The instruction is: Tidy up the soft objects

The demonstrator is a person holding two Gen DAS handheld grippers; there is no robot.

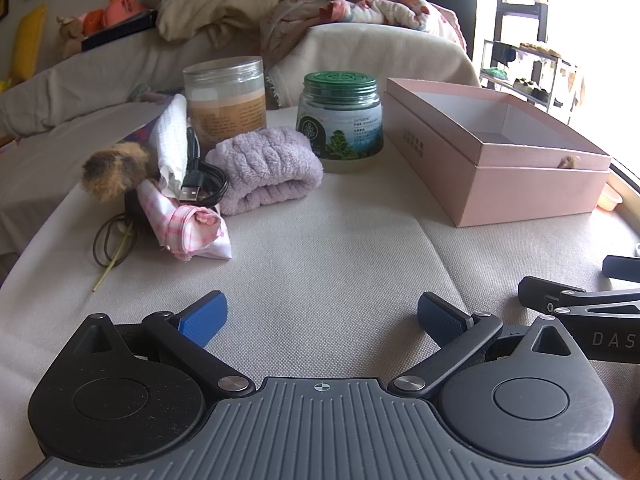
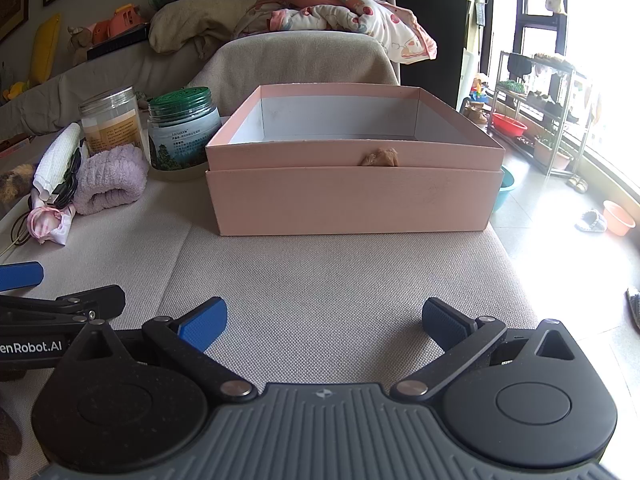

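Home: sofa (image 1: 100, 76), bedding (image 1: 360, 4)

The bench (image 1: 320, 248) wears a coarse woven beige cloth, matt and creased. The lilac towel roll (image 1: 266, 168) looks plush and ribbed. The pink box (image 2: 352, 196) is matt cardboard, white inside. One clear jar (image 1: 226, 98) is glossy plastic. Each gripper (image 1: 320, 316) shows matt black plastic, steel rivets and textured blue pads (image 1: 202, 320).
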